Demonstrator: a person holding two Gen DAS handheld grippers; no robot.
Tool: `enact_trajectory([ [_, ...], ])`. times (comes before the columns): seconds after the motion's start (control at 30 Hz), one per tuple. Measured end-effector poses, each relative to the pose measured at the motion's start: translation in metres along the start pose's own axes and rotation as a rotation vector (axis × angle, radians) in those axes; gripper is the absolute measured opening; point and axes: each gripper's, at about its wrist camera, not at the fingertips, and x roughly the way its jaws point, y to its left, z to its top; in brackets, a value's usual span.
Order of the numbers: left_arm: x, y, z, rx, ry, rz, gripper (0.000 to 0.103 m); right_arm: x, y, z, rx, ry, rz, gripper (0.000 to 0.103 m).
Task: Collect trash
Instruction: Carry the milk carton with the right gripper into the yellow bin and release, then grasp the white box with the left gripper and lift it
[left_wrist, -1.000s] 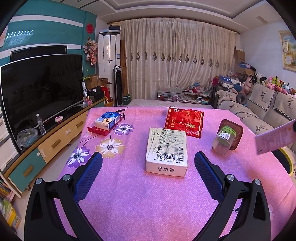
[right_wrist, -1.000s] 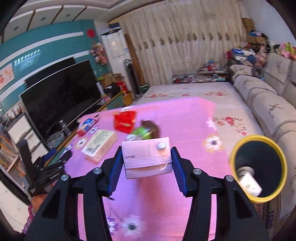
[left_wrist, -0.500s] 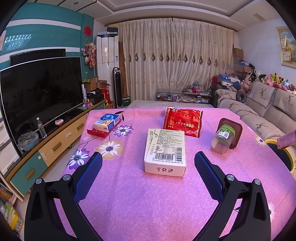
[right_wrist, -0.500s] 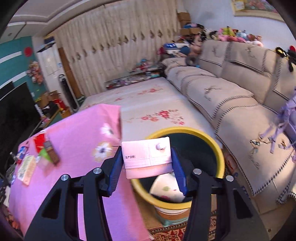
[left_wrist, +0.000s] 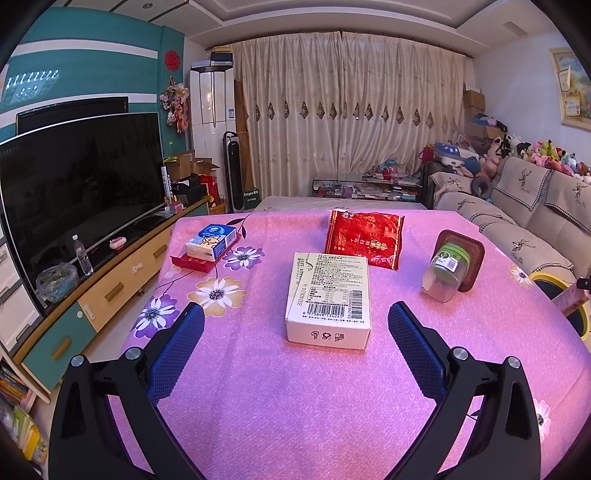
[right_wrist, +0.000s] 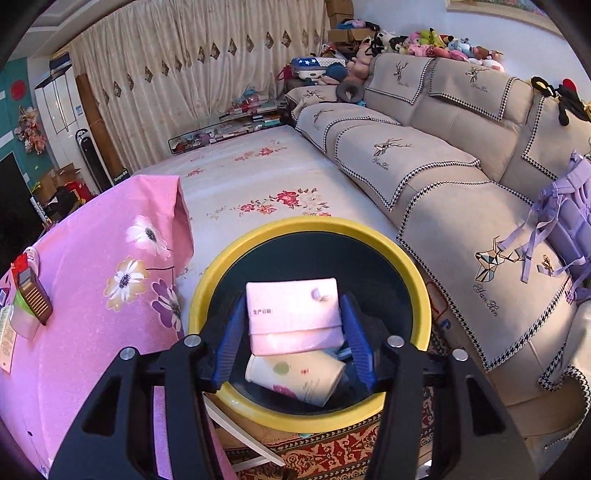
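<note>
1. My right tongs (right_wrist: 295, 341) hang over the mouth of the yellow-rimmed bin (right_wrist: 207, 284), which stands on the floor just beside the worktop (right_wrist: 92, 295). The pink tissue pack (right_wrist: 293, 315) sits between the blue pads; the jaws have just been opening, and a thin gap shows on each side of the pack, so I judge the grip released rather than pinching.
2. Inside the bin, directly below the pack, lies a paper cup (right_wrist: 295, 376) on its side.
3. My left tongs (left_wrist: 295, 343) are spread wide and empty, held over the near part of the worktop.
4. Trash left on the worktop, placed relative to the white carton (left_wrist: 328, 299): the red snack bag (left_wrist: 364, 236) just behind it, the clear jar (left_wrist: 445, 271) to its right leaning on a brown tray (left_wrist: 472, 254), the blue tissue pack (left_wrist: 211, 242) to its far left.
5. Risks, as judgement:
   - The pack may cling to one pad and swing out past the rim if I pull away early.
   - The pack sits toward the near rim; a tilt could bounce it off onto the floor.
   - Sweeping back low could clip the jar, which looks unstable.
</note>
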Motion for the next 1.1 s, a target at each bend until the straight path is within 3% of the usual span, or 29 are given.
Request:
enact_trajectory([
  [0.4, 0.001, -0.001, -0.001, 0.017, 0.008, 0.014, 0.098, -0.045, 0.053, -0.007, -0.076, -0.093, 0.135, 0.058],
  [0.67, 0.004, -0.009, -0.001, 0.062, 0.025, 0.035, 0.098, -0.044, 0.097, -0.026, -0.153, -0.102, 0.209, 0.058],
  [0.9, 0.024, -0.016, 0.002, 0.071, 0.112, 0.012, 0.098, -0.039, 0.105, -0.032, -0.173, -0.099, 0.225, 0.058],
  [1.1, 0.049, -0.025, 0.013, 0.037, 0.185, -0.051, 0.098, -0.038, 0.106, -0.033, -0.184, -0.093, 0.225, 0.058],
])
